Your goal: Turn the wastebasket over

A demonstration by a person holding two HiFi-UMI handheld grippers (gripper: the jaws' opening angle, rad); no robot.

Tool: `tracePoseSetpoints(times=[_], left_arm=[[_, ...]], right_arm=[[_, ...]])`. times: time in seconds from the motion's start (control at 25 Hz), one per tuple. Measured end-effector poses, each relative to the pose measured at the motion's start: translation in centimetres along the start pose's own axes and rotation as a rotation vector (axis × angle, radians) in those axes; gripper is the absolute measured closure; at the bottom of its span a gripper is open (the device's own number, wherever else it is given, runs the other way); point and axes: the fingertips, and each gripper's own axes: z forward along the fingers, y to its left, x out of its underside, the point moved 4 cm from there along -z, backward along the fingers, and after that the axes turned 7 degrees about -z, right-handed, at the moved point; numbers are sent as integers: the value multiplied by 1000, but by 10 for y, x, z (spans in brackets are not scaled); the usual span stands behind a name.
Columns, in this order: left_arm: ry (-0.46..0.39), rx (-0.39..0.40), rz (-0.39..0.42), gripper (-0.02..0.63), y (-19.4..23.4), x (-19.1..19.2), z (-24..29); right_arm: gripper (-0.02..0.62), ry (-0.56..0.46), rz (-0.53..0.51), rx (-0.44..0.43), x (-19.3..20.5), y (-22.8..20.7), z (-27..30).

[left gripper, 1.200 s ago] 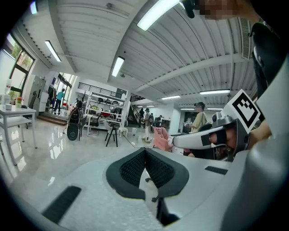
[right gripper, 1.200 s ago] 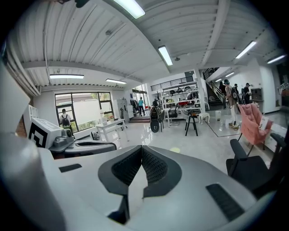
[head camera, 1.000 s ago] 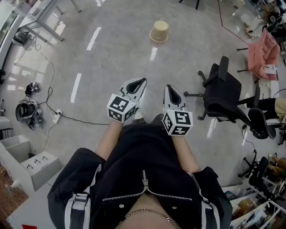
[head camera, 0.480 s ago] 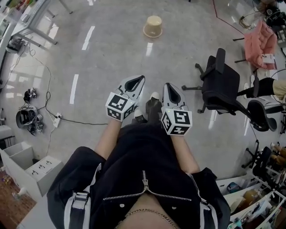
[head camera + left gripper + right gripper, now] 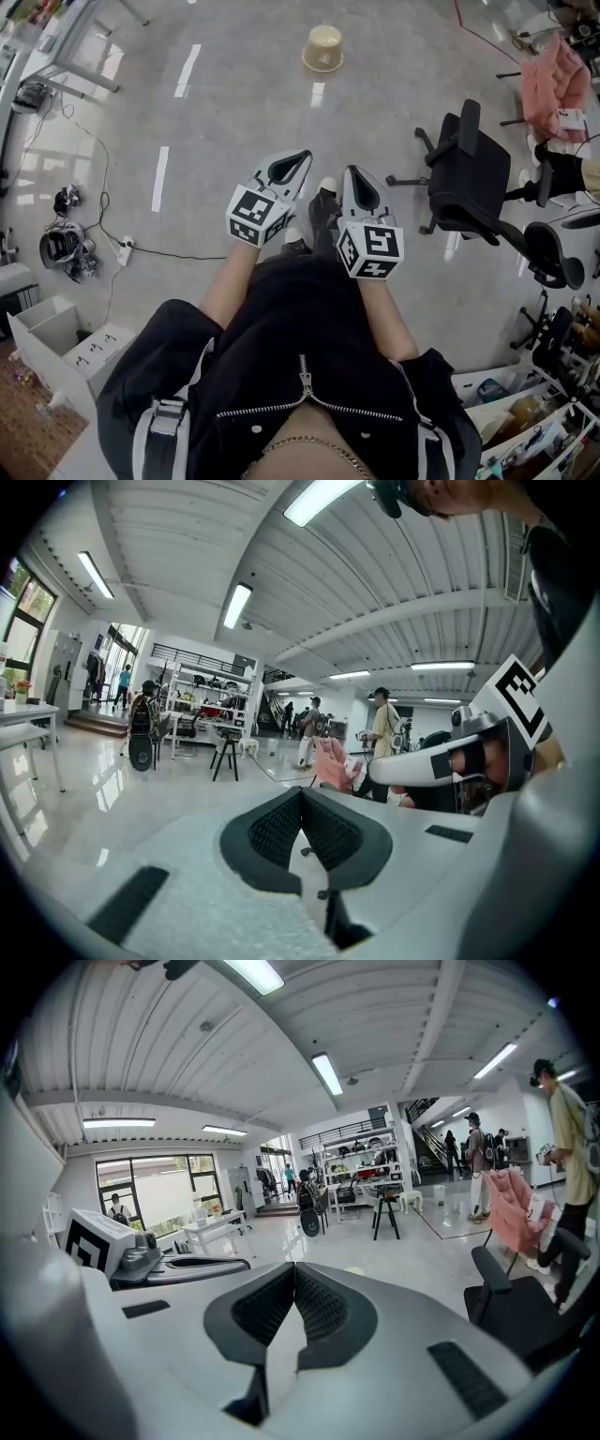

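**Wastebasket far ahead on the floor, both grippers clenched and empty**

From my remote seat, the head view shows 1 beige wastebasket (image 5: 323, 49) standing on the grey floor (image 5: 234, 122), well apart from both tools and straight ahead of them. Its broad end sits on the floor and its narrower end faces up, so its long axis is upright. I cannot tell whether the upper end is open, or whether anything is inside. At the lower left an open white box (image 5: 21, 320) sits beside a white cabinet (image 5: 80, 352); I cannot make out its contents.

Both bare forearms reach forward from the torso, side by side. The left gripper (image 5: 298, 159) angles up and to the right in the head view, with its marker cube (image 5: 255, 217) at the rear. The right gripper (image 5: 356, 178) points nearly straight ahead, with its own cube (image 5: 370, 248) behind it. The person's shoes (image 5: 323, 202) show between the 2 tools.

In the left gripper view the left gripper's (image 5: 302, 803) dark ribbed pads (image 5: 272, 832) press together with nothing between them. The right gripper view shows the same: the right gripper (image 5: 293, 1274) is clenched pad to pad and holds nothing.

A black office chair (image 5: 469, 187) stands to the right, and a black cable (image 5: 159, 248) trails across the floor at left.
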Motion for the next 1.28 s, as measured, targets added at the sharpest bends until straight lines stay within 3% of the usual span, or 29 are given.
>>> tracePoseSetpoints(times=[0.8,1.28], left_arm=[[5,-87,-25,603,77,-67,144],[40,-136,32,603,86,-99,198]], right_arm=[[584,31,-5,-98,-67,-106,144],[584,27,39,-154,-86,-162,190]])
